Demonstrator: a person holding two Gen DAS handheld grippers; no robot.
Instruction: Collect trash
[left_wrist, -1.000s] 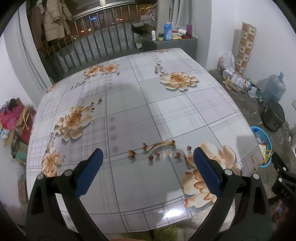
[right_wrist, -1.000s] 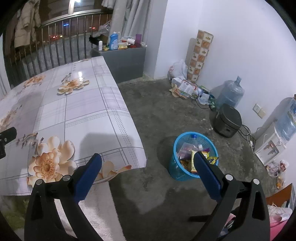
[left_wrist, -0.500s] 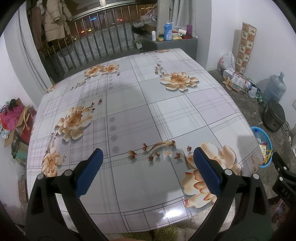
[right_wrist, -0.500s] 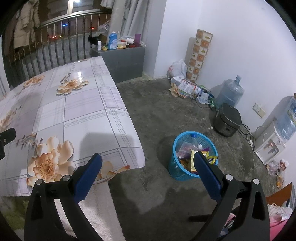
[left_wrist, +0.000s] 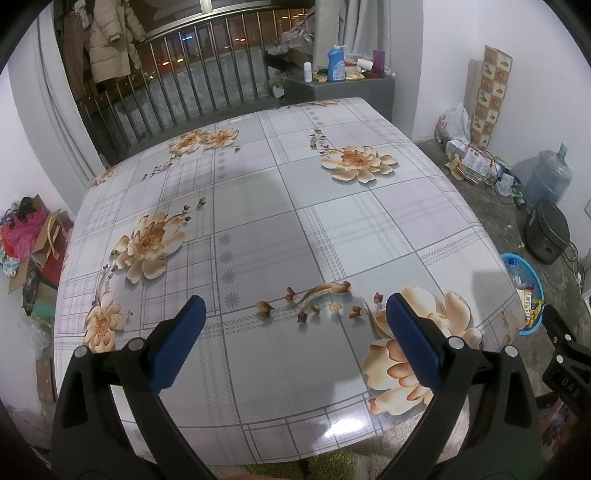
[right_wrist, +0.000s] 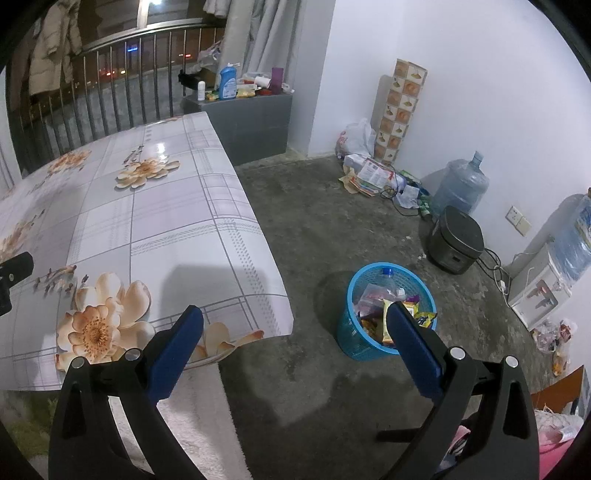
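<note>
Nothing has shifted over the last second: the left gripper (left_wrist: 291, 332) and right gripper (right_wrist: 293, 332) stay spread and empty, the table (left_wrist: 295, 221) carries no litter, and the collected trash (right_wrist: 388, 302) lies in the blue basket (right_wrist: 354, 343) beside the table, so collection appears finished.

A lived-in home room; a table (left_wrist: 280, 206) under a floral plastic cloth at centre; coats (left_wrist: 110, 40) hanging by a railed window, upper left; water jug (right_wrist: 460, 186) and rice cooker (right_wrist: 456, 240) on bare concrete floor, right.
</note>
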